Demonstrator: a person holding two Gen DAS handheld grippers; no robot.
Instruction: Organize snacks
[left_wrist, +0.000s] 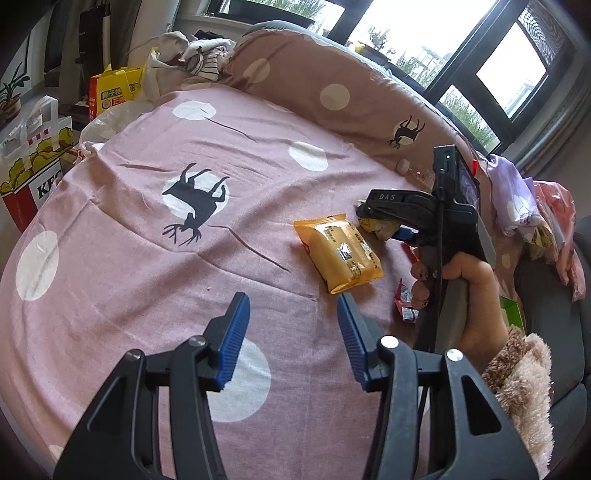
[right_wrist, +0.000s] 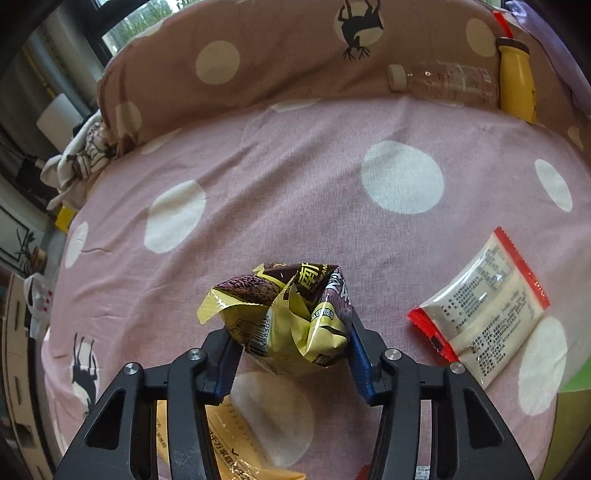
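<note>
My right gripper (right_wrist: 291, 328) is shut on a crumpled yellow and dark brown snack packet (right_wrist: 288, 317) and holds it above the pink spotted sheet (right_wrist: 295, 166). A red and cream packet (right_wrist: 487, 310) lies to its right. An orange packet (right_wrist: 236, 443) lies under the gripper. In the left wrist view my left gripper (left_wrist: 293, 325) is open and empty over the sheet (left_wrist: 147, 277), just short of the orange packet (left_wrist: 341, 253). The right gripper (left_wrist: 369, 214) shows there with the yellow packet (left_wrist: 378, 225). Small red packets (left_wrist: 406, 302) lie by the hand.
A clear bottle (right_wrist: 447, 83) and a yellow bottle (right_wrist: 517, 79) rest against the brown spotted pillow (right_wrist: 295, 62). A KFC bag (left_wrist: 33, 162), a yellow bag (left_wrist: 114, 88) and plastic bags stand off the bed's left. Clothes (left_wrist: 524, 199) are piled at the right.
</note>
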